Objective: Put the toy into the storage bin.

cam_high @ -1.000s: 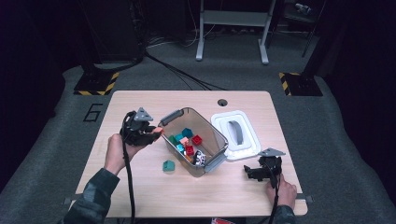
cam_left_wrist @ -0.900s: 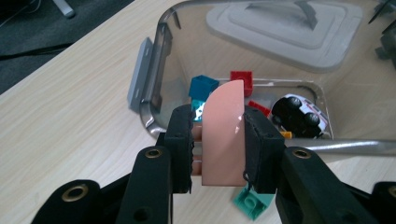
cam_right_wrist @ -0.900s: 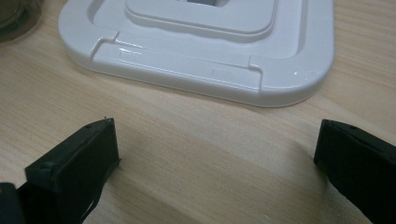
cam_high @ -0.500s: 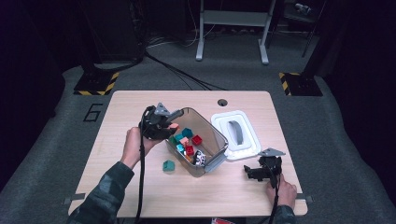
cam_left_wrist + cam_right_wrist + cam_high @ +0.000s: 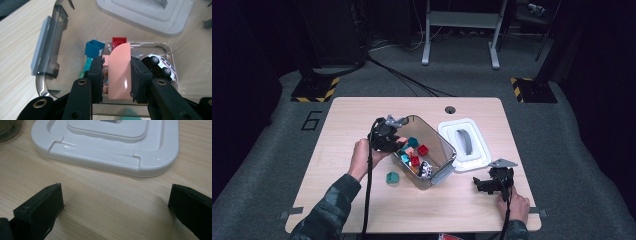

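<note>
Wooden table (image 5: 352, 120): left hand-held gripper (image 5: 116, 75) clamps pink block (image 5: 120, 72) above bin (image 5: 50, 45).

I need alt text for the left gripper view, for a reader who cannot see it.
The left gripper clamps a pink block with one rounded corner above a clear plastic bin. Inside lie a teal block, a red block and a white toy car.

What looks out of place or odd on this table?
One teal block lies alone on the table, outside the clear bin that holds the other toys. The white lid lies beside the bin, not on it.
</note>
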Demonstrator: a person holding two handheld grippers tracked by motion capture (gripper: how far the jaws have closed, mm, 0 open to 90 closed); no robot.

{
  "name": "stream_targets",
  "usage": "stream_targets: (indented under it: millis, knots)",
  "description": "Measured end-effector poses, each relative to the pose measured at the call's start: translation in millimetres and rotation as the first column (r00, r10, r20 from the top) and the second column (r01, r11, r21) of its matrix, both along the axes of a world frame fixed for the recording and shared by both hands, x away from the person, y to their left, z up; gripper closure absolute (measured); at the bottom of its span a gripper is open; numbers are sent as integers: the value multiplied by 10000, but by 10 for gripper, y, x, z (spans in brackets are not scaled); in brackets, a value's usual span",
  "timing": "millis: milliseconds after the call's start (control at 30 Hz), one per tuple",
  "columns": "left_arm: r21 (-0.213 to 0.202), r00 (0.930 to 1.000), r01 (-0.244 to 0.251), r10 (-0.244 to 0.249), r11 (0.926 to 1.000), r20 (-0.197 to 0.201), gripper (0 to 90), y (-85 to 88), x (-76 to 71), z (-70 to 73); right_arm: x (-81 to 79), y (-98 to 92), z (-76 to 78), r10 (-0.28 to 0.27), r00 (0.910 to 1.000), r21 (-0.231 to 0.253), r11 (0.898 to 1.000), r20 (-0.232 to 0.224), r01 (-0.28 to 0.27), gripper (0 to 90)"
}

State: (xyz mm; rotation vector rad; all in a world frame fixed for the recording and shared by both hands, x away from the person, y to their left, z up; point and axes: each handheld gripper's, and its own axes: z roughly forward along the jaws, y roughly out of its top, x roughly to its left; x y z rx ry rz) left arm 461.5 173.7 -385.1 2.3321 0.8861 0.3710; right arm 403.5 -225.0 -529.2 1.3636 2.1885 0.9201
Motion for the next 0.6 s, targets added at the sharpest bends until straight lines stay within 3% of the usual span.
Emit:
stream_targets:
  millis: [100,367,500,600]
  knots:
    - [115,9996,-103,106,9999,-258,664,5,12,-41,1,1,-2,-6,10000,9,10000,35,6,0]
    - [173,9993,-141,147,9998,-344,661,8,9,-52,2,-2,1,31,10000,-23,10000,1,-31,0]
    - [169,9992,-288,293,9994,-269,479,20,-17,-44,2,-3,0,33,10000,-23,10000,11,-33,0]
    - [21,9997,-235,235,9997,56,355,56,-75,-14,3,-1,-2,18,10000,-10,10000,47,-18,0]
